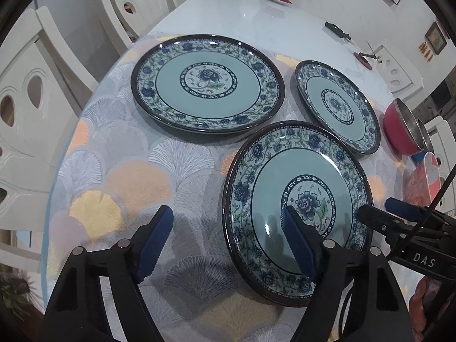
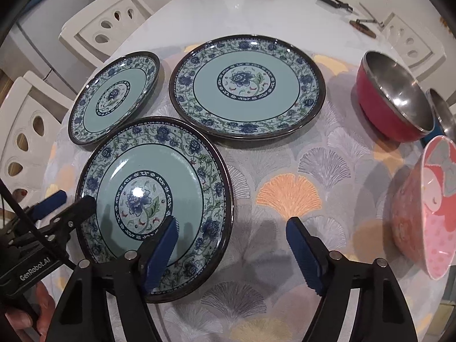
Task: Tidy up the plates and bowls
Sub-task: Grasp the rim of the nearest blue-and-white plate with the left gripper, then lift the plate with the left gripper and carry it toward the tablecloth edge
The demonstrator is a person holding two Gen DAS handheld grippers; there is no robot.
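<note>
My left camera sits just behind my left tongs (image 1: 228,245) and looks steeply down at the counter (image 1: 256,20) from close above. The nearest plate (image 1: 265,188) lies right of centre under it, its left rim between my fingers. My right camera rides behind my right tongs (image 2: 232,245), tilted down as steeply and as near. There the nearest plate (image 2: 182,171) lies left of centre, its right rim between my fingers. So the two views face that plate from opposite sides. Both share it, the two plates beyond it, the red bowl (image 1: 399,128) to its right, and each view catches the other's tongs at its edge.
</note>
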